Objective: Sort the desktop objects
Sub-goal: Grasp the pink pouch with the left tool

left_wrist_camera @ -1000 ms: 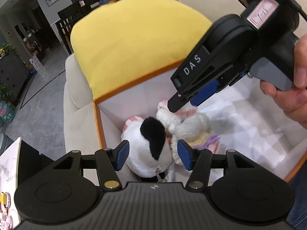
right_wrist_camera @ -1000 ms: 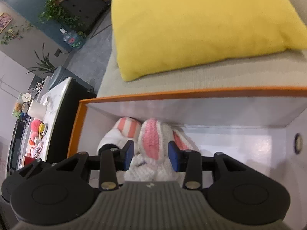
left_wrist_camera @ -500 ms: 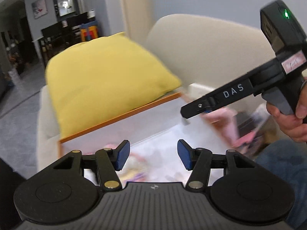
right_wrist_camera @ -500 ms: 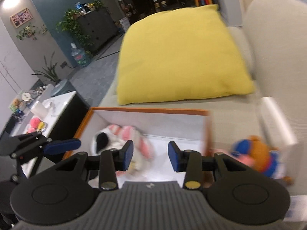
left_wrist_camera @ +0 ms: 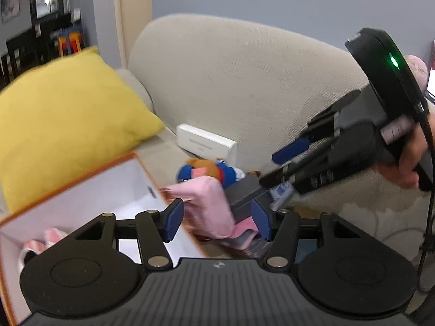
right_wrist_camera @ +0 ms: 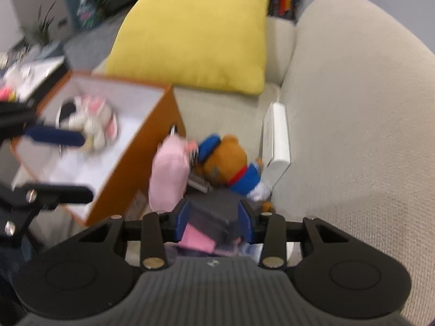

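Note:
An orange box with a white inside (left_wrist_camera: pixel 81 187) (right_wrist_camera: pixel 152 141) sits on the beige sofa and holds plush toys (right_wrist_camera: pixel 92 116). Right of the box lie a pink plush (left_wrist_camera: pixel 206 203) (right_wrist_camera: pixel 168 174), a brown bear in blue clothes (left_wrist_camera: pixel 206 169) (right_wrist_camera: pixel 228 163), a dark grey box (left_wrist_camera: pixel 244 193) (right_wrist_camera: pixel 217 206) and a white box (left_wrist_camera: pixel 206 142) (right_wrist_camera: pixel 276 135). My left gripper (left_wrist_camera: pixel 217 218) is open and empty above the pink plush. My right gripper (right_wrist_camera: pixel 214 217) is open, its jaws on either side of the dark grey box; it also shows in the left wrist view (left_wrist_camera: pixel 282 168).
A yellow cushion (left_wrist_camera: pixel 62 119) (right_wrist_camera: pixel 195 32) leans behind the box. The sofa backrest (left_wrist_camera: pixel 244 81) rises at the right. A marble-topped table with small items (right_wrist_camera: pixel 24 73) stands at the far left. Pink and printed flat items (right_wrist_camera: pixel 198 239) lie under the dark box.
Both grippers have lifted out of the orange box and swung right to the pile of toys and boxes on the sofa seat. Both stay open.

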The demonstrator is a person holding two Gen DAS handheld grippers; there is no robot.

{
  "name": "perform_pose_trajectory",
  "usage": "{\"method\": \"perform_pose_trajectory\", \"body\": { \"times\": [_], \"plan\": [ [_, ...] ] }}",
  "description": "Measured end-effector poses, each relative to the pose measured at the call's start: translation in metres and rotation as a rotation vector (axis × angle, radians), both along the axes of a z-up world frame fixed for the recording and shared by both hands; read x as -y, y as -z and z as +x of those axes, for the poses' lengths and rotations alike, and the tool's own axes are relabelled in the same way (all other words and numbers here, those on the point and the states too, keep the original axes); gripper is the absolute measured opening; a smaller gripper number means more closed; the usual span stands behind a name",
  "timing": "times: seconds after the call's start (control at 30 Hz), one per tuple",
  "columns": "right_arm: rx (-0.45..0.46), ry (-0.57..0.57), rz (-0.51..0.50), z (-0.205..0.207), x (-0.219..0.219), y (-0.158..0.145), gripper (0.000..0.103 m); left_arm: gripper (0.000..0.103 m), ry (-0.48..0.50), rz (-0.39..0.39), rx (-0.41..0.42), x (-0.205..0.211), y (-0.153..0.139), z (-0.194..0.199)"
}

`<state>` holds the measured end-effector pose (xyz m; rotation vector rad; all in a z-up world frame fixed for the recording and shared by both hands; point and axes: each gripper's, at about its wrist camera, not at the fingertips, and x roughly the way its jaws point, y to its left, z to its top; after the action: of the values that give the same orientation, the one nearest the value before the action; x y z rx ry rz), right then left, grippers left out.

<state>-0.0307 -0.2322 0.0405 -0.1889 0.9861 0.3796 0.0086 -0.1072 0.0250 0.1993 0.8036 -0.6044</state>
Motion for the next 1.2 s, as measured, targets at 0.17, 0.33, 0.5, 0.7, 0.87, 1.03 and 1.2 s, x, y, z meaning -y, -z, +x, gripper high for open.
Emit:
{"method": "perform_pose_trajectory", "body": {
  "times": [0.17,0.33,0.5,0.7,0.87,1.03,1.2],
  "plan": [
    [-0.045,-0.106,-0.078,0.004,-0.003,0.016,0.047,0.065,-0.083,-0.027,-0.107,0.01,0.009,0.031],
    [-0.05,-0.178,-0.116,0.01,-0.01,0.026,0.048,0.065,-0.151,-0.034,-0.233,0.023,0.008,0.057],
    [-0.064,-0.22,-0.152,0.031,-0.013,0.033,0.052,0.065,-0.211,0.02,-0.355,0.041,0.014,0.085],
    [-0.054,-0.216,-0.136,0.034,-0.011,0.035,0.052,0.065,-0.284,0.094,-0.477,0.04,0.034,0.111],
    [-0.053,-0.232,-0.139,0.031,-0.016,0.033,0.052,0.065,-0.297,0.142,-0.563,0.045,0.051,0.12],
    [-0.057,-0.248,-0.147,0.03,-0.017,0.033,0.053,0.059,-0.313,0.153,-0.584,0.046,0.062,0.121],
    [-0.066,-0.251,-0.163,0.031,-0.018,0.038,0.057,0.049,-0.297,0.117,-0.555,0.047,0.059,0.116]
  ]
}}
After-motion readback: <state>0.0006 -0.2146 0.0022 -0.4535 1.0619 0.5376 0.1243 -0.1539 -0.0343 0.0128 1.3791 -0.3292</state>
